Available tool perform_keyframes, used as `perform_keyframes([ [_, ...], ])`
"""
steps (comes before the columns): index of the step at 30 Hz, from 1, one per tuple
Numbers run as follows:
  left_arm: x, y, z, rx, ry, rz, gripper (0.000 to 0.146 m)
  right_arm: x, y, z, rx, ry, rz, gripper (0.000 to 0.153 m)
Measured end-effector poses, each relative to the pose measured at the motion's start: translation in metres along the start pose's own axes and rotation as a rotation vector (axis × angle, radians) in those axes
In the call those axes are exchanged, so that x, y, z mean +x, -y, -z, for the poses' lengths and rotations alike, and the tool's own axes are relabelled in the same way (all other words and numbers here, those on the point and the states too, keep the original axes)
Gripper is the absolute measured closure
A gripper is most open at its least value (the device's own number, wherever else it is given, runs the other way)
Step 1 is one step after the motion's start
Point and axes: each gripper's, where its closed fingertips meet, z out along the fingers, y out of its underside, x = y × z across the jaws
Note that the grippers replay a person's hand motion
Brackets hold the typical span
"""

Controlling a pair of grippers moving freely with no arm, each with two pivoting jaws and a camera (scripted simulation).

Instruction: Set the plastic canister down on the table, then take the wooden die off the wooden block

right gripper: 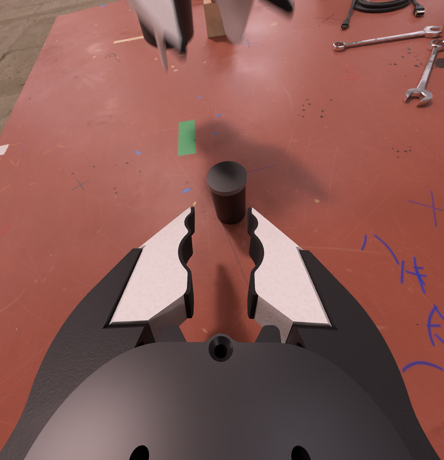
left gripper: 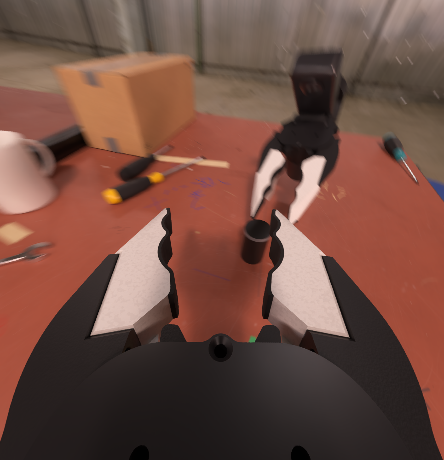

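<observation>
The black plastic canister stands upright on the red table, lid on, just beyond my right gripper. That gripper is open and empty, its jaws apart on either side of the canister's base. In the left wrist view the canister stands to the right of my open, empty left gripper, with the right gripper's white fingers hanging over it. A wooden block shows at the top edge, partly behind the left gripper's blurred fingers. No die is in view.
A cardboard box, a white mug, two screwdrivers and a wrench lie on the left. A teal-handled screwdriver lies near the right edge. Two wrenches, a cable and green tape are also on the table.
</observation>
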Motion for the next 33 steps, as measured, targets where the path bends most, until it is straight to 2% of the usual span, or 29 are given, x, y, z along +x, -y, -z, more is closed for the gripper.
perform_keyframes([
  [3,-0.054,0.022,0.073,0.121,0.276,0.102,0.074,0.001,0.001,0.001,0.01,0.005,-0.016,0.11],
  [6,-0.108,0.023,0.174,0.107,0.641,0.161,0.078,0.001,0.002,0.001,0.016,0.008,-0.025,0.11],
  [9,-0.151,-0.003,0.285,-0.04,1.063,0.184,0.086,0.002,0.002,0.001,0.016,0.011,-0.034,0.11],
  [11,-0.168,-0.039,0.328,-0.208,1.174,0.273,0.09,0.002,0.002,0.0,0.012,0.014,-0.034,0.11],
  [15,-0.188,-0.112,0.342,-0.484,1.115,0.45,0.091,0.001,0.002,-0.001,0.007,0.016,-0.033,0.111],
  [19,-0.195,-0.137,0.335,-0.556,1.073,0.494,0.091,0.002,0.002,0.001,0.025,0.016,-0.045,0.111],
  [27,-0.191,-0.141,0.333,-0.72,1.048,0.405,0.099,0.002,0.002,0.001,0.022,0.02,-0.048,0.111],
  [29,-0.191,-0.137,0.33,-0.711,1.026,0.432,0.111,0.002,0.002,0.001,0.021,0.017,-0.044,0.111],
  [33,-0.19,-0.111,0.337,-0.614,1.145,0.373,0.111,0.003,0.003,0.002,0.031,0.014,-0.05,0.111],
])
